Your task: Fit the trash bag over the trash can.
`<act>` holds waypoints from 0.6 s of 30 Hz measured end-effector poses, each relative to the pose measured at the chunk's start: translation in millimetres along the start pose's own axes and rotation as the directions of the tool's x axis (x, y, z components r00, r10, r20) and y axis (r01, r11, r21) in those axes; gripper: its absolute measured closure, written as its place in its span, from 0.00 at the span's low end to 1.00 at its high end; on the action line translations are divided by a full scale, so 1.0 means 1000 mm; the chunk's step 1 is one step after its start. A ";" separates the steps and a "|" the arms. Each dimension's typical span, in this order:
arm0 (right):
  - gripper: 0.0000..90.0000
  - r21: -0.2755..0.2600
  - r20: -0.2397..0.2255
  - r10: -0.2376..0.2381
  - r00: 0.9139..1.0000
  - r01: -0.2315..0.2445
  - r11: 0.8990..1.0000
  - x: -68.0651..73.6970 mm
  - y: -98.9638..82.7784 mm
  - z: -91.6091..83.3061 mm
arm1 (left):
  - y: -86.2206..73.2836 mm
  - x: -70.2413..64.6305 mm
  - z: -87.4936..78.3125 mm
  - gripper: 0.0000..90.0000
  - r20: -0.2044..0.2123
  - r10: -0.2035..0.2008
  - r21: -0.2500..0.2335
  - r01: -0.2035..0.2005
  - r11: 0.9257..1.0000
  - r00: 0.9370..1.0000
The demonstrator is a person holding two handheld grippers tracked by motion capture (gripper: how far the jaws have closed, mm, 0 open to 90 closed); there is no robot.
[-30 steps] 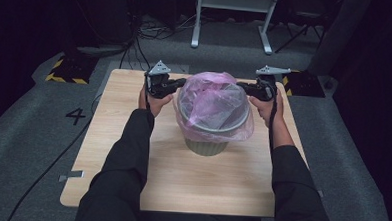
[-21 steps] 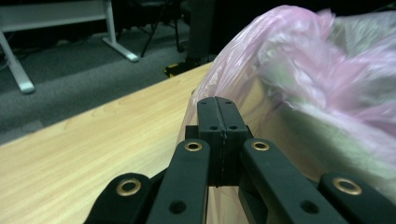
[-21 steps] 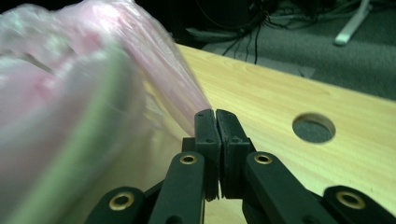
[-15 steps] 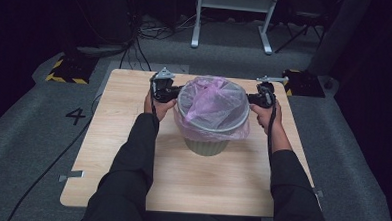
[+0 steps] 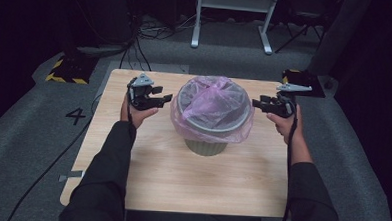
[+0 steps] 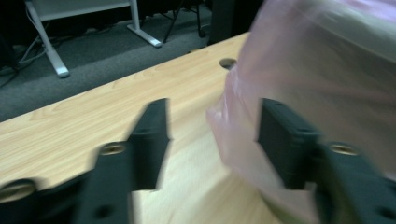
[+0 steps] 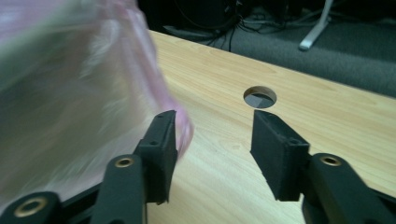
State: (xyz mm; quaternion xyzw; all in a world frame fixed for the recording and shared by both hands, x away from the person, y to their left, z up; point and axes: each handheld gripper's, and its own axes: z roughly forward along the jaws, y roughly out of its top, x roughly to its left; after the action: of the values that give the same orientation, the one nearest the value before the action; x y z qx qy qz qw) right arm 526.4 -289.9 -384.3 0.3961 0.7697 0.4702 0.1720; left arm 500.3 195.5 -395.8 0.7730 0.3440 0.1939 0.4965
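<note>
A grey bin [image 5: 206, 141] stands near the middle of the wooden desk [image 5: 146, 173], lined with a thin pink bag [image 5: 212, 103] whose edge is folded down over the rim and hangs around the upper wall. The loose middle of the bag sags into the mouth of the bin.

In the high view the left gripper [image 5: 160, 97] sits just to the left of the bin, its jaws pointing toward the rim with a small gap to the bag. Its jaws have just been opening and now stand spread. In the left gripper view the bag's hanging skirt [image 6: 243, 116] reaches into the space between the two jaws, close against the right-hand one, but the pads do not press on it; whether the plastic brushes that jaw is hard to tell in the blur.

The right gripper [image 5: 258, 101] is just to the right of the bin, level with the rim and pointing at it. Its jaws have also just been opening and are spread apart. In the right gripper view the bag [image 7: 93, 93] bulges beside and partly behind the left-hand jaw, while the gap between the jaws shows bare desk. A round hole [image 7: 259, 97] in the desk lies beyond the jaws.
</note>
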 end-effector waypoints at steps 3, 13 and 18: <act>0.48 0.000 -0.004 -0.037 0.999 0.037 0.999 0.002 -0.003 -0.018 | -0.007 -0.009 -0.014 0.35 0.032 0.040 0.004 -0.040 0.999 0.999; 0.37 -0.042 -0.061 -0.277 0.959 0.274 0.961 0.050 -0.023 -0.059 | -0.028 -0.055 -0.041 0.20 0.093 0.133 0.011 -0.134 0.991 0.987; 0.32 -0.055 -0.072 -0.378 0.923 0.375 0.925 0.082 -0.036 -0.063 | -0.030 -0.068 -0.036 0.17 0.127 0.134 0.016 -0.137 0.990 0.983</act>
State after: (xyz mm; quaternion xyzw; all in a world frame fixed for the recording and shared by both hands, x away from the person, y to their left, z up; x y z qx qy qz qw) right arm 418.5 -272.5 -374.9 0.2180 0.8281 0.4596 0.2357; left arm 420.2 177.4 -404.0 0.8113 0.2610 0.1741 0.4933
